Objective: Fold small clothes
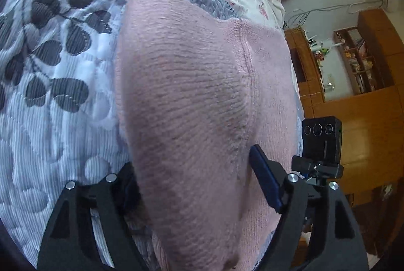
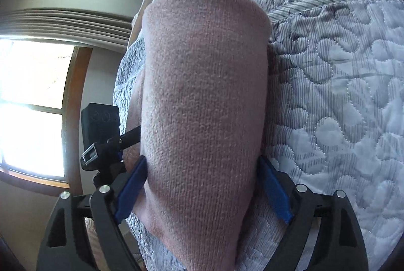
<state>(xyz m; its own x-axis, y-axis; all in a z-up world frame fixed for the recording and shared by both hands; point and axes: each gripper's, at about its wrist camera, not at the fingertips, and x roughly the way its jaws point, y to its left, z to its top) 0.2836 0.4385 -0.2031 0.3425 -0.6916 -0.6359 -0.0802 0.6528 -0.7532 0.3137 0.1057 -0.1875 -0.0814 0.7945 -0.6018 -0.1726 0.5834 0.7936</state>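
One pink knit cloth [image 1: 192, 104] lies on one gray quilt [image 1: 58, 63]. Two grippers, left [image 1: 194, 185] and right [image 2: 202, 185], each pinch it.

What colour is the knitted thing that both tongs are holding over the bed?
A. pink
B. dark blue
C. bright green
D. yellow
A: the knitted garment between the left tongs is pale pink, and the same pink knit fills the right tongs, above the grey quilted bedspread.
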